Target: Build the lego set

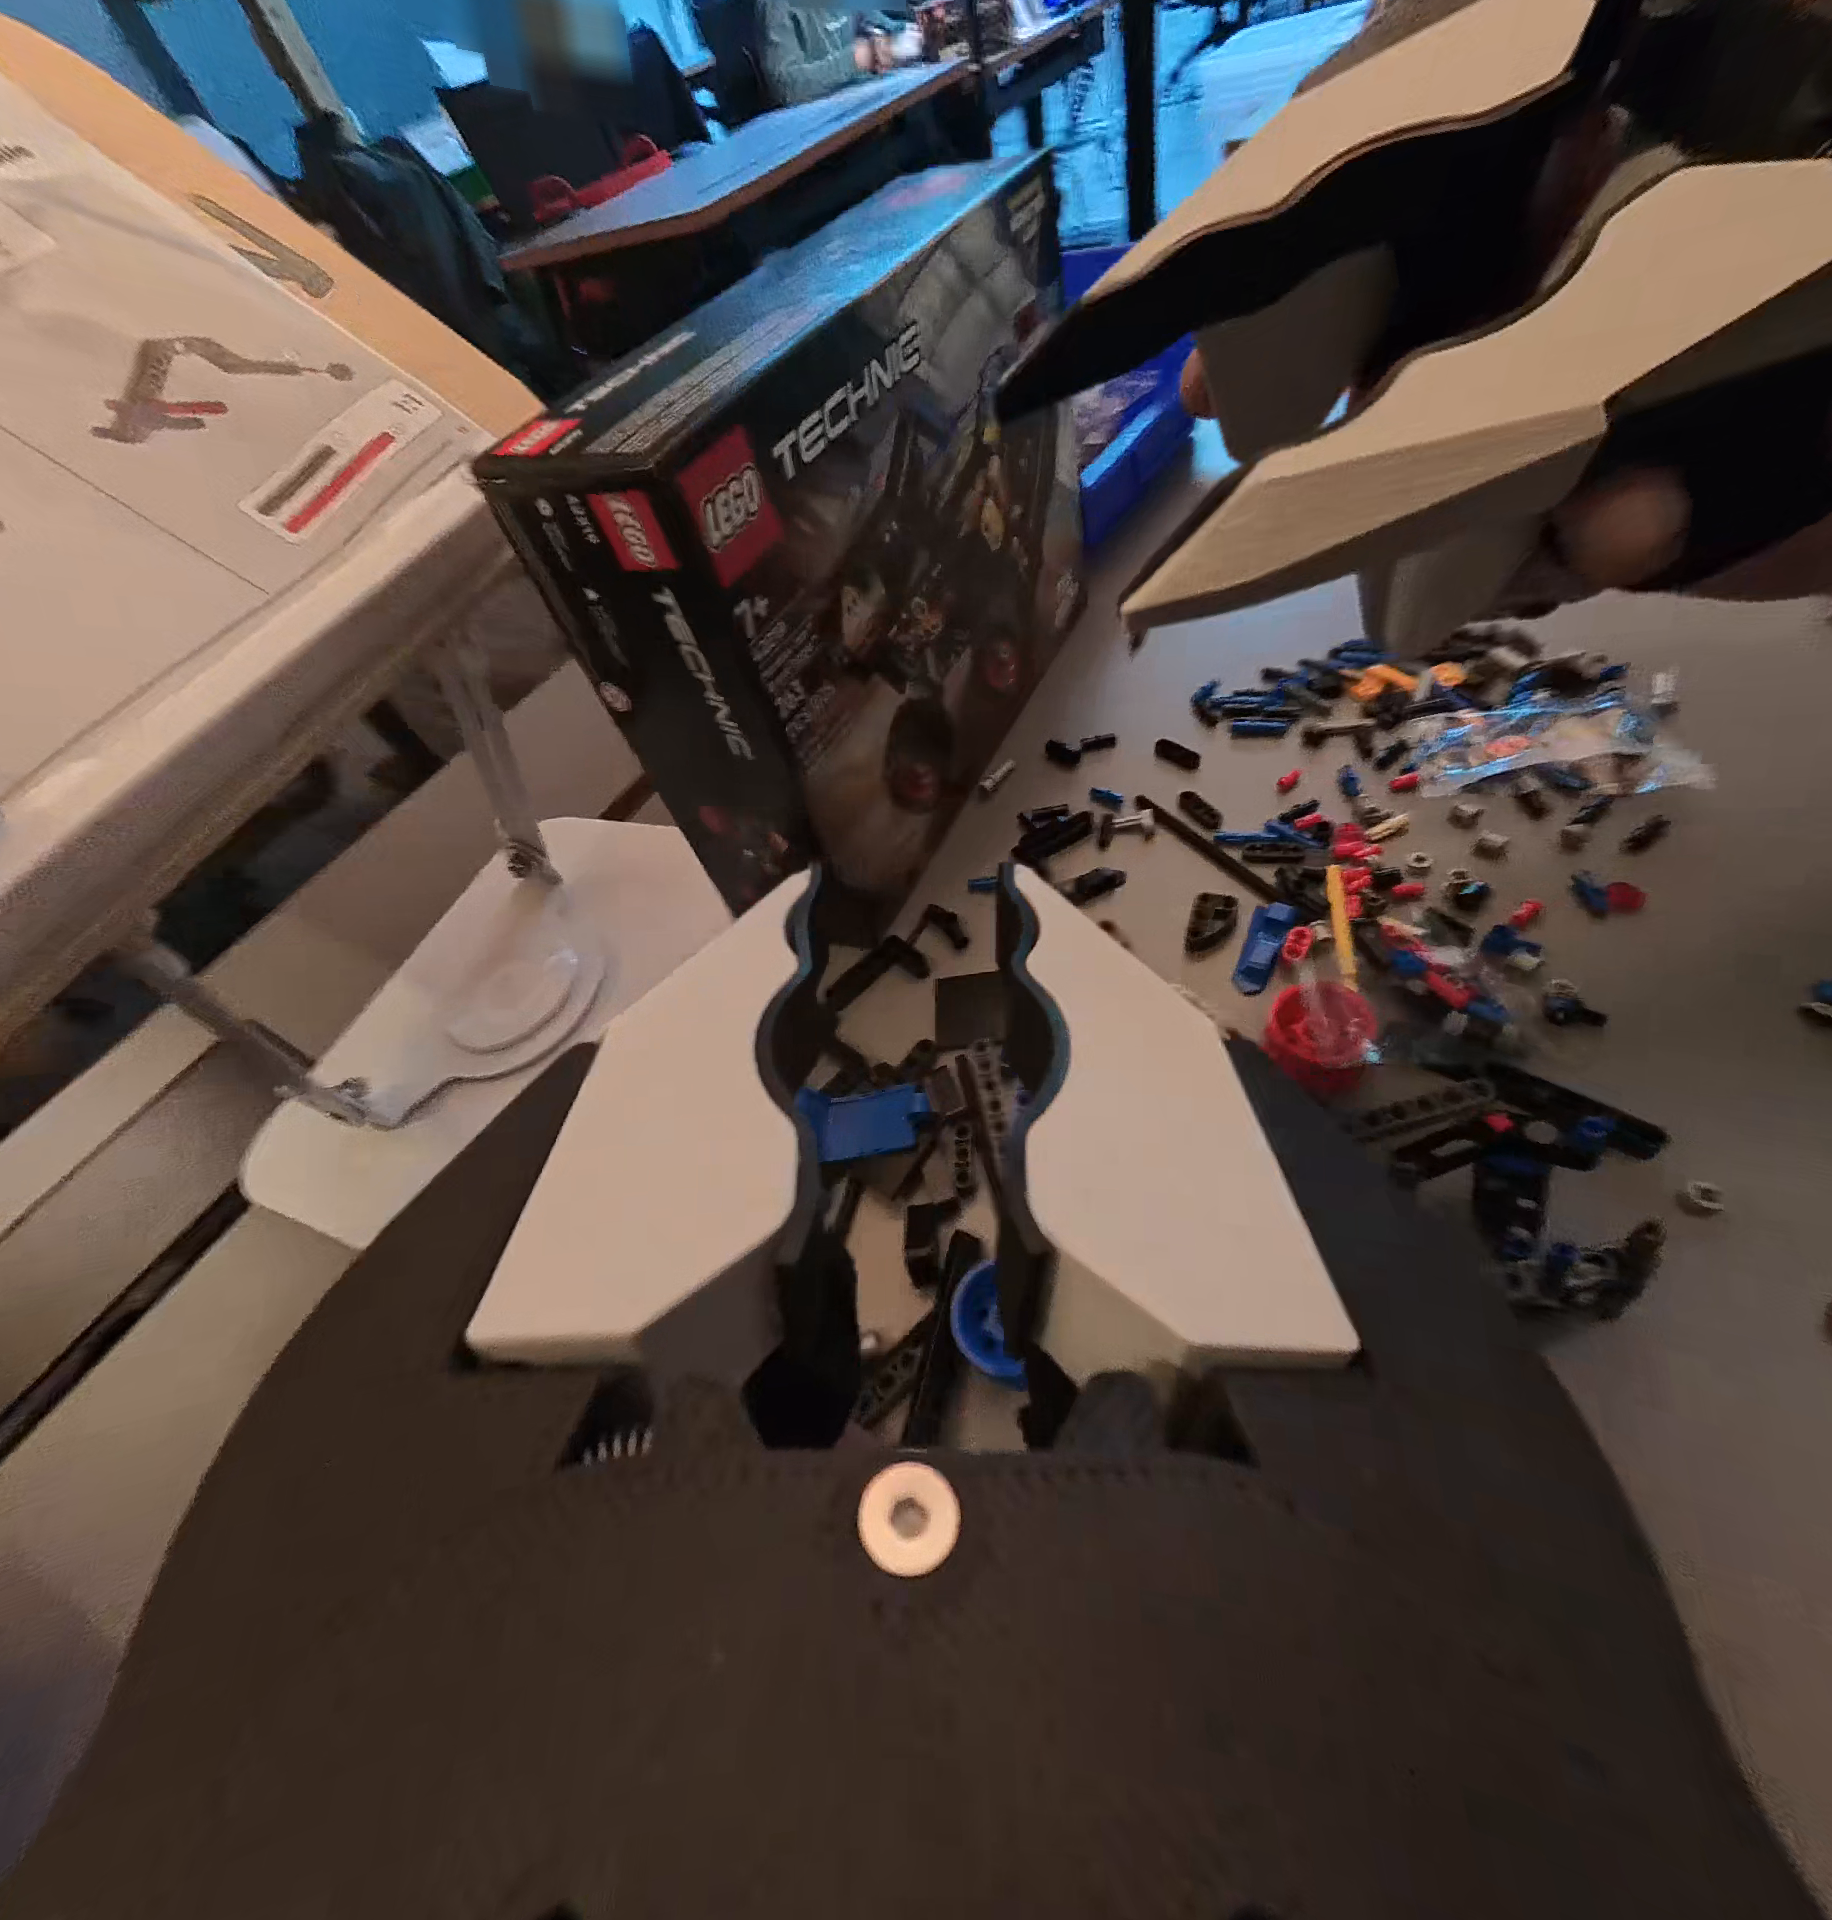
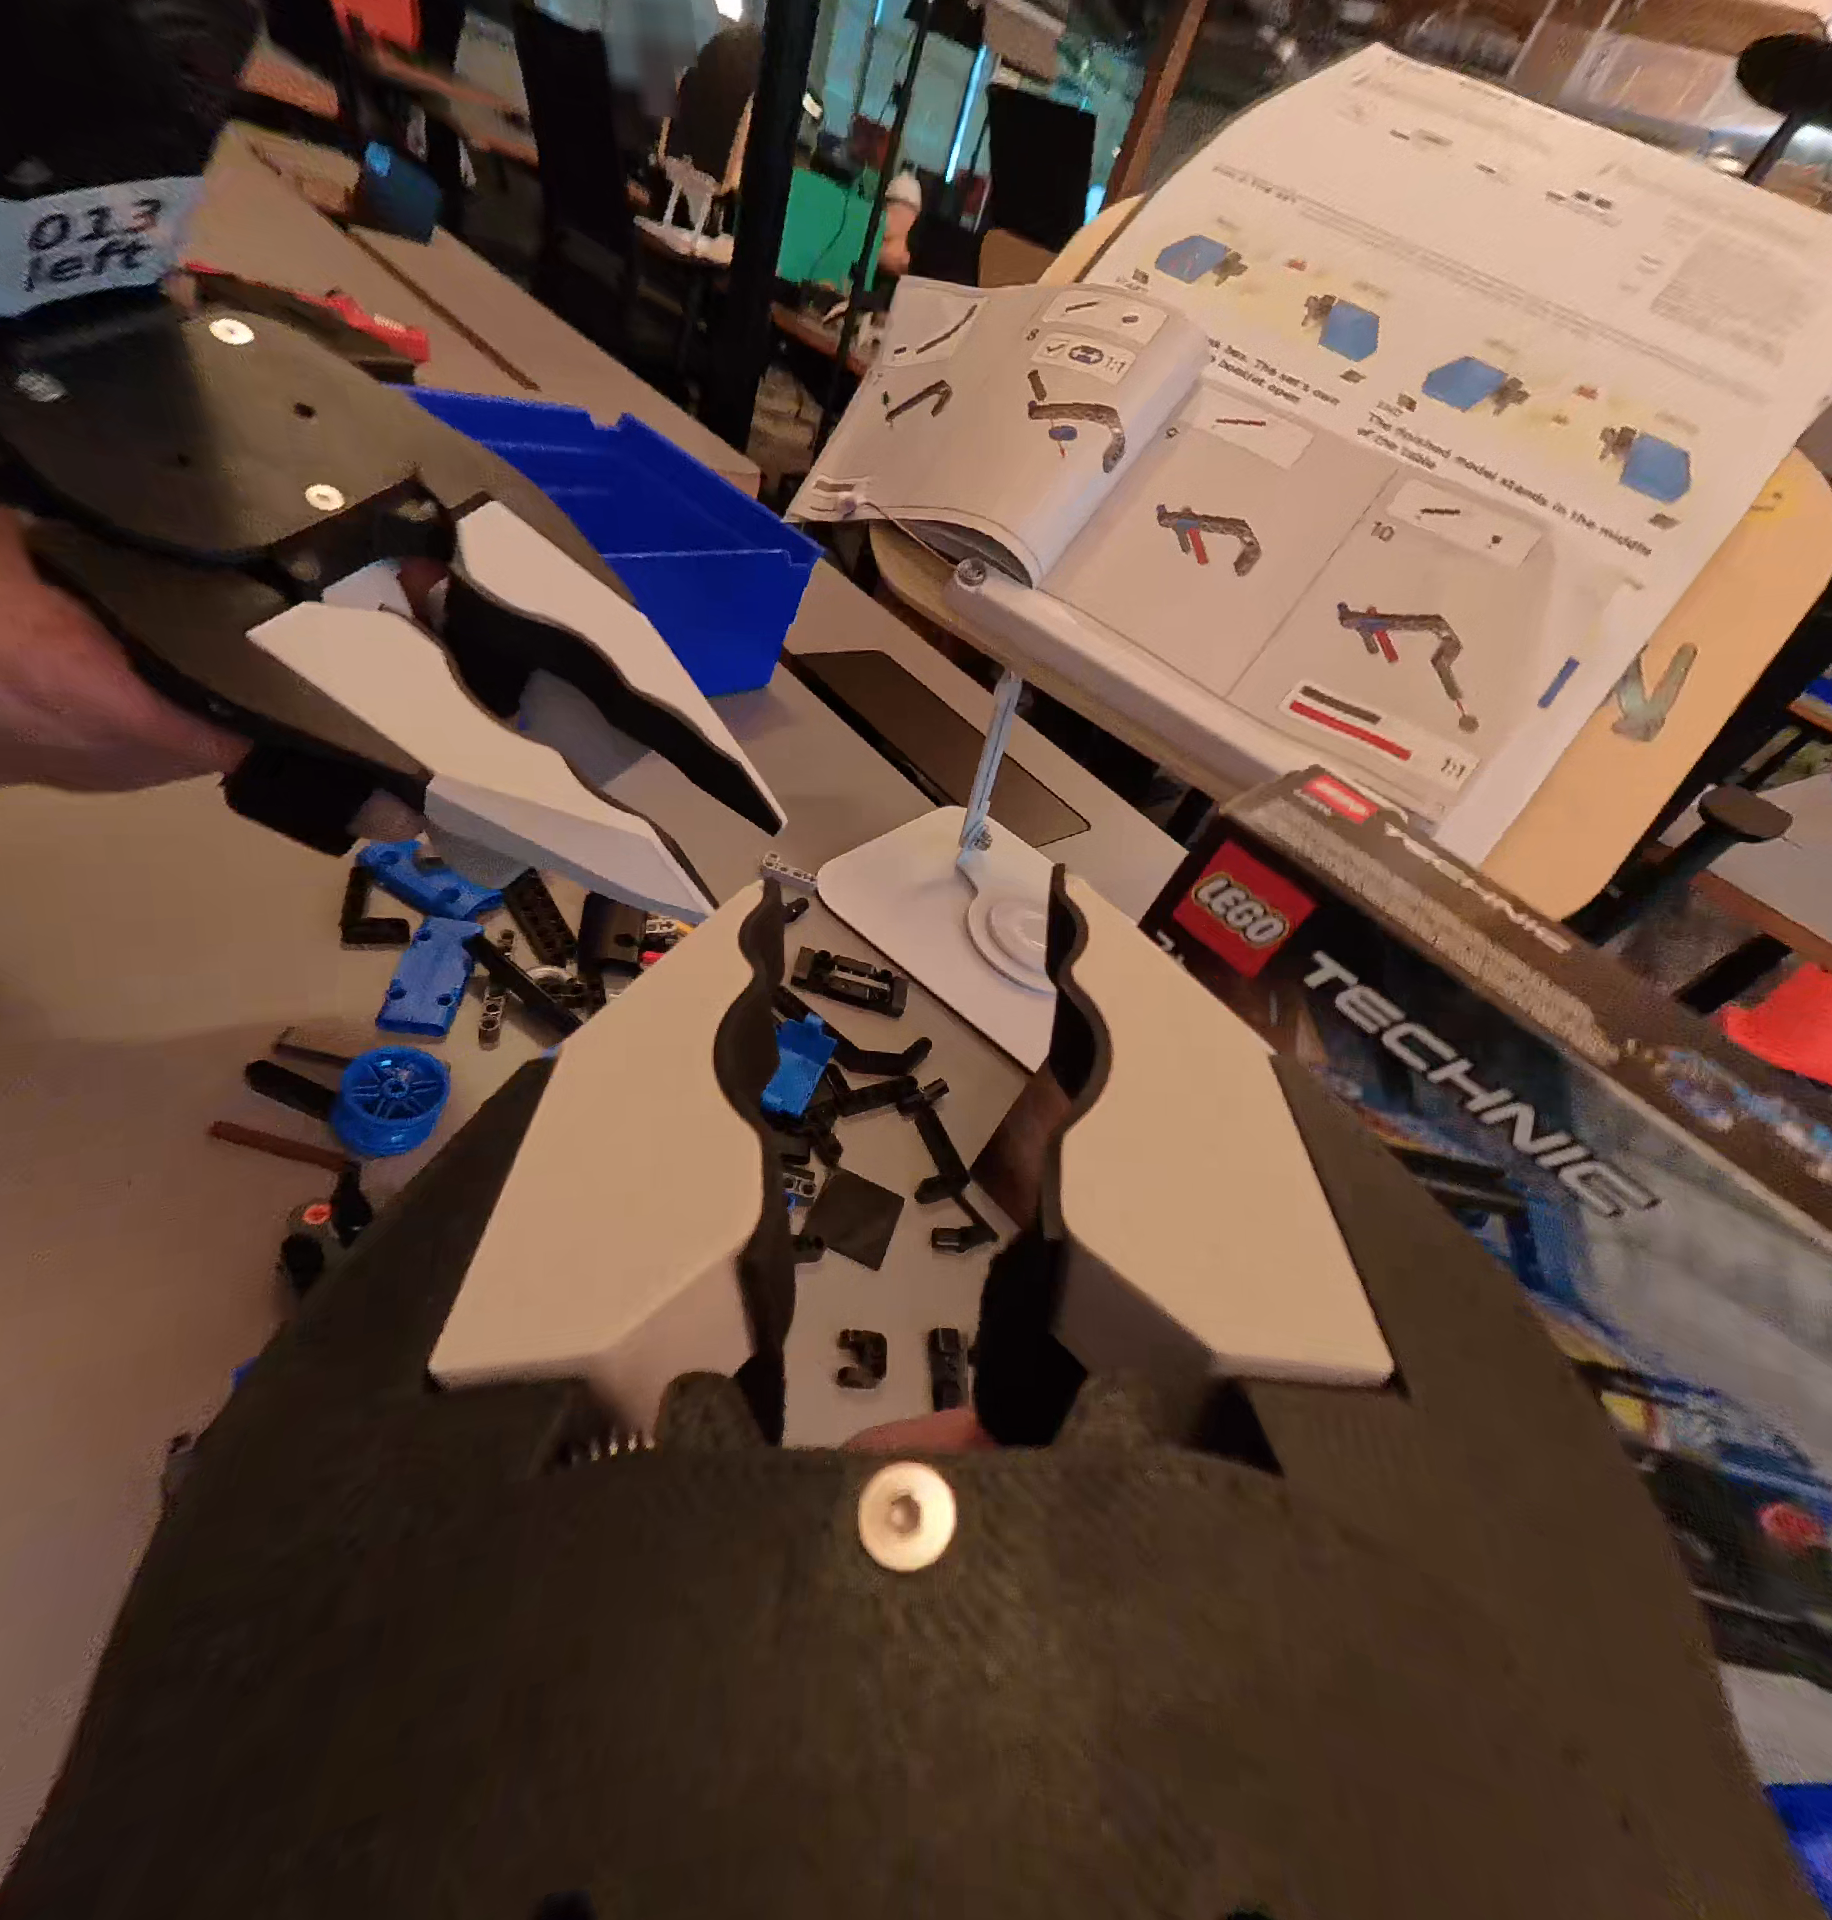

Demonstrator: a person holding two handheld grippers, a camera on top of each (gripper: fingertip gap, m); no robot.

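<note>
L tongs (image 1: 910,894) are held released above the desk (image 1: 1670,1455), w/ a clear gap between the tips; nothing is gripped. Seen through the gap: a small pile of black lego bits, a blue panel piece (image 1: 862,1122) and a blue wheel (image 1: 979,1320), all lying on the desk. R tongs (image 2: 917,904) are likewise spread apart and empty, hung over black connectors (image 2: 850,982) and a blue piece (image 2: 798,1070). In the L wrist view the R tongs (image 1: 1068,509) are seen at upper right, released, above the main scatter.

The lego set is found unbuilt, spread over the desk: a wide scatter of small blue, red & black pins (image 1: 1359,842), a red wheel hub (image 1: 1317,1023), a clear plastic bag (image 1: 1556,727) w/ parts, and a partly joined black beam frame (image 1: 1514,1143) nr the right edge. In the R wrist view, blue panels (image 2: 429,935) and a blue wheel (image 2: 390,1099) are seen at left, under the L tongs (image 2: 746,862).

The set's box (image 1: 787,582) is stood on the desk behind the pieces. The instruction booklet (image 2: 1203,540) is kept open on a white stand (image 2: 953,883), w/ a printed sheet (image 2: 1514,260) behind it. A blue bin (image 2: 673,540) is placed beyond the L tongs.
</note>
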